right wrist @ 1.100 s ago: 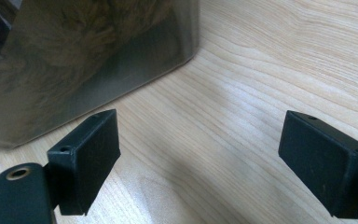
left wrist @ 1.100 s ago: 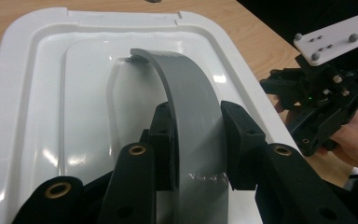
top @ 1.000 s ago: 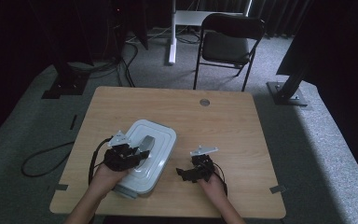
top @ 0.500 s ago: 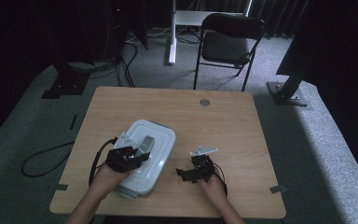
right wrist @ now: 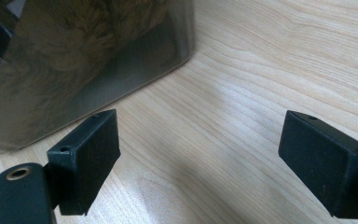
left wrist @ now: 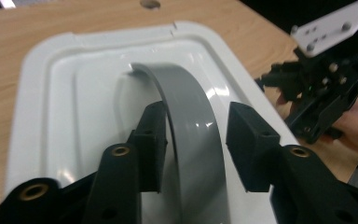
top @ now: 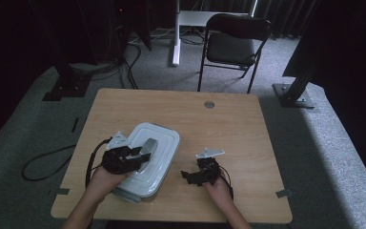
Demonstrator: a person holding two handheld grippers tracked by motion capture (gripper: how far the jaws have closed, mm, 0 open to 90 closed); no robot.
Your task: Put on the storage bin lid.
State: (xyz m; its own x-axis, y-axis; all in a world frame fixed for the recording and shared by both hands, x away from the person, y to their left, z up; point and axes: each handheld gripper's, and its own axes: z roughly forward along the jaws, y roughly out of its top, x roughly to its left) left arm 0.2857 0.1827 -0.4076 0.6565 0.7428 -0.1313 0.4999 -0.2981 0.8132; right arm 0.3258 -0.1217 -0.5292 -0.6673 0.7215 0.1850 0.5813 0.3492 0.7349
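A white plastic box point(top: 159, 143) with a grey arched handle point(top: 148, 147) on its lid lies on the near left of the wooden table point(top: 228, 124). My left gripper point(top: 139, 155) reaches over the lid point(left wrist: 74, 107). Its jaws straddle the handle point(left wrist: 191, 121) and have just been opening. The left pad point(left wrist: 151, 135) sits close against the handle, while the right pad point(left wrist: 251, 140) stands clear of it. My right gripper point(top: 188, 175) rests low on the table to the right of the box, jaws wide open and nothing between them point(right wrist: 205, 154).
The box's translucent side wall point(right wrist: 84, 56) stands just ahead and left of the right gripper. A cable hole point(top: 209, 104) is in the table's far edge. Beyond the table stands a folding chair point(top: 233, 45). A black cable point(top: 43, 160) loops on the floor to the left.
The left hand has shifted slightly over the lid near the handle. The box and the right gripper have stayed in place.
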